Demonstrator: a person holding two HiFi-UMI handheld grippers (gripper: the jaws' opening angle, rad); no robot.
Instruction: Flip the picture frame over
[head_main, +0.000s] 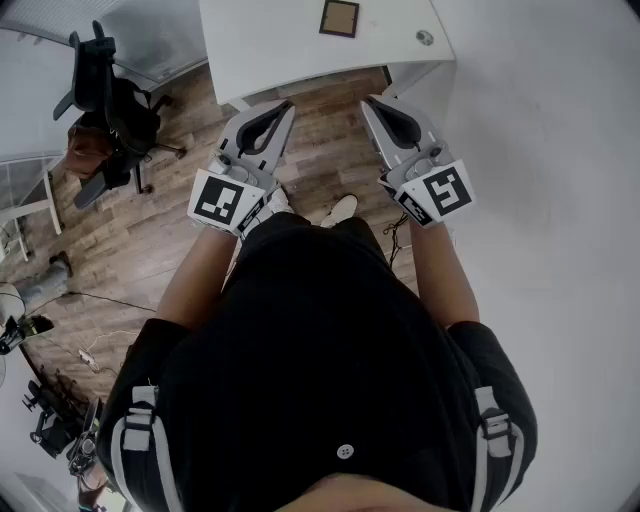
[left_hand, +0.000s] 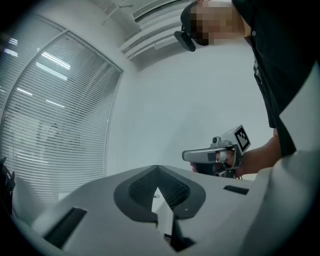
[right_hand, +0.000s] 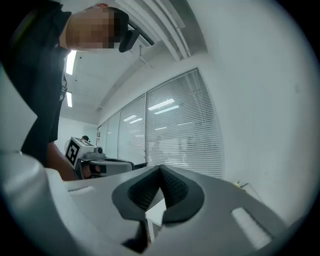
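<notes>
The picture frame (head_main: 339, 18) is lying on the white table (head_main: 260, 50), back from its near edge. The left gripper (head_main: 287, 106) and right gripper (head_main: 369, 101) are hovering over the wood floor (head_main: 320, 150), jaws pressed together, empty.

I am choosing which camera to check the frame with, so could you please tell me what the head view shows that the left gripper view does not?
Only the head view shows the picture frame lying on the white table, a black office chair and the wooden floor. Only the left gripper view shows the window blinds. Both views show the left gripper and the right gripper, each with its jaws together and nothing between them.
</notes>
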